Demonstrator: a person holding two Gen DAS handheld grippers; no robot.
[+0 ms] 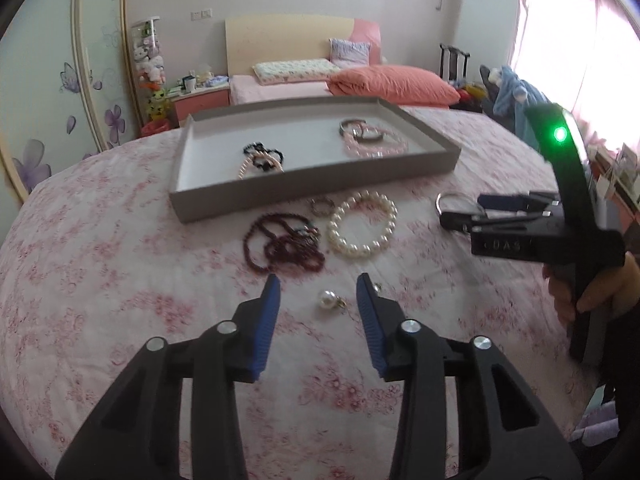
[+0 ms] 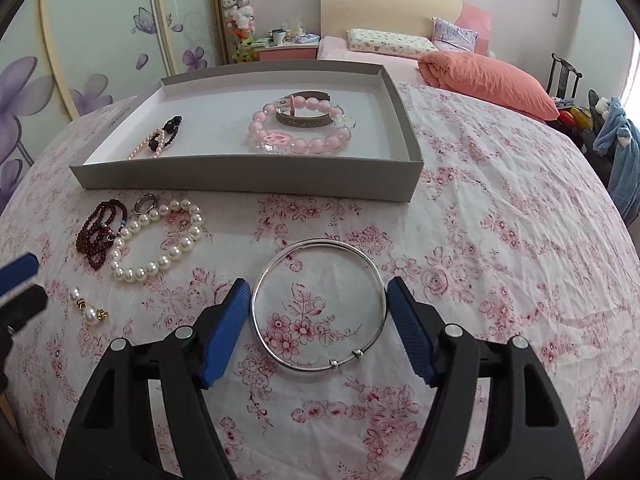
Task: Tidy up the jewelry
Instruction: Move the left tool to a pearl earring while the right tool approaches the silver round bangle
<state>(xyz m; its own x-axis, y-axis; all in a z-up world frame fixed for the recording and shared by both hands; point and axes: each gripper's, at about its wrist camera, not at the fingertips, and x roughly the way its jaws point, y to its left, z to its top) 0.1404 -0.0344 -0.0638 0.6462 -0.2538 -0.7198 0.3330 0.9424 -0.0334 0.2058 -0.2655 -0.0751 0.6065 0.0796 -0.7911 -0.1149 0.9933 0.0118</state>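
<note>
I've set my right tongs [image 2: 318,290] astride the silver bangle [image 2: 320,306] lying flat near the grey tray [image 2: 248,178], pads just beside its rim (not visibly pinching), ready to close and lift it in.

Both wrist cameras look steeply down along their tongs, close above the floral bedspread [image 1: 120,280], facing the headboard. Both views share the grey tray [image 1: 320,184] [image 2: 240,178] and the pearl bracelet [image 1: 362,226] [image 2: 160,240].

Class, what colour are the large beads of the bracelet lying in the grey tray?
Pale pink, clearest in the right wrist view: pink bead bracelet.
</note>
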